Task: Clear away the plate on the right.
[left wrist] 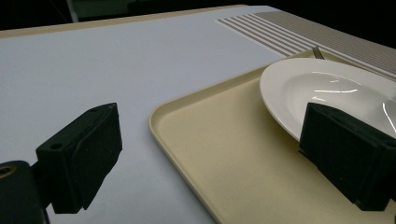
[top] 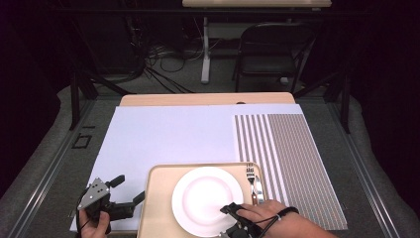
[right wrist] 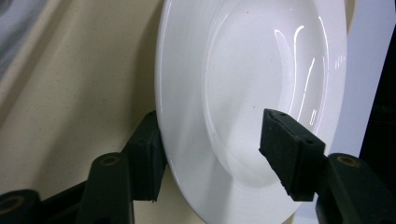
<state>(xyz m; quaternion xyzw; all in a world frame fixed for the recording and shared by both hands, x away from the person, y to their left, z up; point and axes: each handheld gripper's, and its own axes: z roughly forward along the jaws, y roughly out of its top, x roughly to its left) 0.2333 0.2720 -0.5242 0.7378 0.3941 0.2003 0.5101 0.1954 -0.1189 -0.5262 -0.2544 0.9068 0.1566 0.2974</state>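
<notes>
Now, left to right:
Left gripper [top: 130,192]: jaws spread, empty, just left of the tray.
Tray [top: 159,198]: beige, holding white plate [top: 208,200] centre, fork [top: 253,183] along its right edge.
Right gripper [right wrist: 210,154]: jaws parted, straddling the plate's near rim, upper pad clear of it.

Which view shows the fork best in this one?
The high view: the fork lies on the tray just right of the plate, tines pointing away from the person, handle end hidden under the right hand. In the left gripper view just its tine tips peek over the plate's far rim.
</notes>
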